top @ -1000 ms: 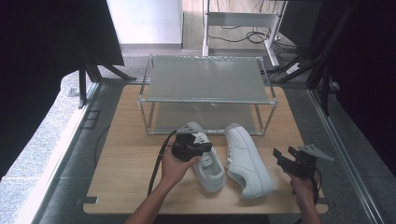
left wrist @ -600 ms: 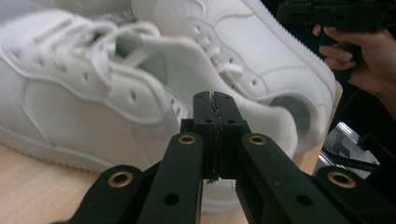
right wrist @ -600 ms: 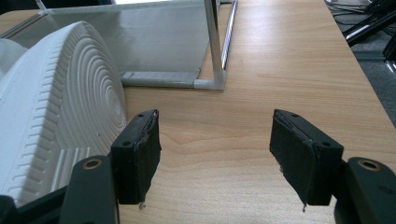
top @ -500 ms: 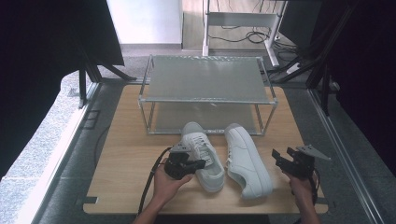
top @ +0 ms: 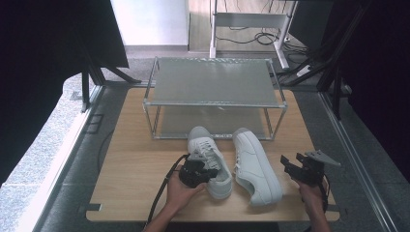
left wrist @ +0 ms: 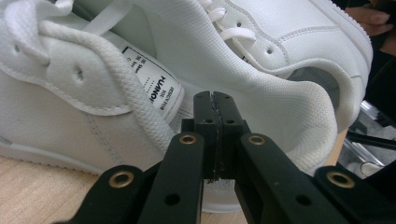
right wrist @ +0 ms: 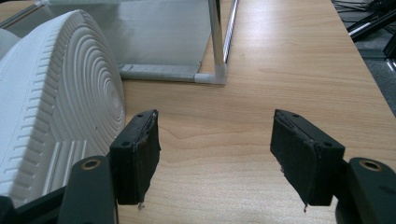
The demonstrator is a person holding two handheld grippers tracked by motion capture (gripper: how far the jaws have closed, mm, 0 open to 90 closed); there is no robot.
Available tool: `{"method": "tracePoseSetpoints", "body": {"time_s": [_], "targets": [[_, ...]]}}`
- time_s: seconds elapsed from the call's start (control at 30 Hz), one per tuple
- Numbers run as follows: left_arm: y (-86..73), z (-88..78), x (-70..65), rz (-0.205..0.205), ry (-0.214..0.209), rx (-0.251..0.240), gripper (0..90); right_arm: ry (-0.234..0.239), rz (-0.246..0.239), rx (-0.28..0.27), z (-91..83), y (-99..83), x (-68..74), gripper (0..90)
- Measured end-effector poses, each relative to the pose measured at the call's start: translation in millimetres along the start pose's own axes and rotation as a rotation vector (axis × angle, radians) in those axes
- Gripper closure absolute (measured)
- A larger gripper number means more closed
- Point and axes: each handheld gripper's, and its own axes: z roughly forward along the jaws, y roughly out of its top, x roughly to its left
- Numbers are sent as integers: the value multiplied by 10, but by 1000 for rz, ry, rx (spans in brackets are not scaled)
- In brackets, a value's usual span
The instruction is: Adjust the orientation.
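We note the left gripper (left wrist: 215,140), jaws pressed together with nothing visibly pinched, at the padded heel collar of the left sneaker (top: 210,159) just before the rack (top: 212,104) — light, soft-walled, best pinched there — right gripper (right wrist: 215,158) jaws apart.

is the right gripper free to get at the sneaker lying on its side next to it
Probably yes: the right gripper has its jaws open and empty, and bare table lies between it and the tipped sneaker, whose sole faces it.
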Motion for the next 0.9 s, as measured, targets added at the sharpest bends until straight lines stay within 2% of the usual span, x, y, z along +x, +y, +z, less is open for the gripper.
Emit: {"method": "tracePoseSetpoints", "body": {"time_s": [0.2,0.6,0.77,0.83,0.9], "targets": [[-18,-26,15,7,1,3,900,4,-11,1,-5,3,21,333],[-104,-174,74,-1,5,23,900,-1,3,-9,-33,15,-19,332],[-188,-319,171,-17,21,26,900,-2,5,-8,-39,18,-27,333],[-230,-406,305,-59,24,15,900,-2,3,-10,-31,16,-28,333],[-242,-453,377,-72,38,13,900,-2,1,-9,-29,15,-26,332]]}}
